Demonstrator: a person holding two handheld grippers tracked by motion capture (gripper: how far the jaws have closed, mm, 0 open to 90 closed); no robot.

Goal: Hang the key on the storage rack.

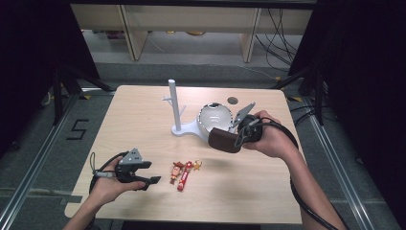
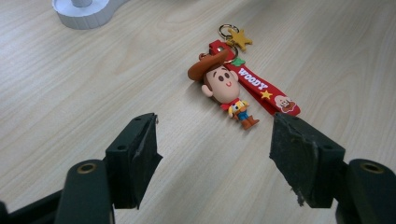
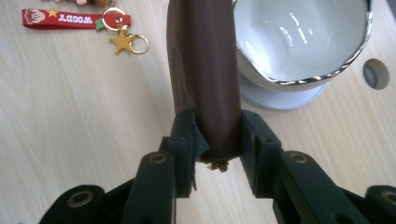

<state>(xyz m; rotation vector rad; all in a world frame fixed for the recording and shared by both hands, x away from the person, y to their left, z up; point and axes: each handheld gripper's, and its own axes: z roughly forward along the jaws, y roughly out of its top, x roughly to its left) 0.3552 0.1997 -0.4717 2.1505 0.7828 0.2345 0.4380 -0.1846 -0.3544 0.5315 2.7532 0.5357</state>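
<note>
Table: light wood-grain top (image 1: 143, 120), rounded corners, a small dark round hole (image 1: 232, 100) near its far edge.
Floor: grey, metal rails along both sides, a black "5" mark (image 1: 76, 129) left of the table.
Room: dark curtains left and right, pale shelving at the back, cables trailing on the floor at right.
Stand: white post on a flat base (image 1: 176, 112), mid-table, with a short side peg.
Bowl: white with a shiny rim (image 1: 214, 116), sitting on the right part of the stand's base.
Right gripper: (image 1: 238, 139) jaws clamped on one end of a brown case (image 1: 224, 140); pads press both its sides in the right gripper view.
Case: held above the table, just beside the bowl on its near side; touching the bowl or not, cannot tell.
Left gripper: (image 1: 155, 180) jaws apart, nothing between them, low over the near left of the table.
Keychain: cowboy figure with red strap and gold star (image 1: 182, 172), lying flat just right of the left gripper, near it and apart from it.
</note>
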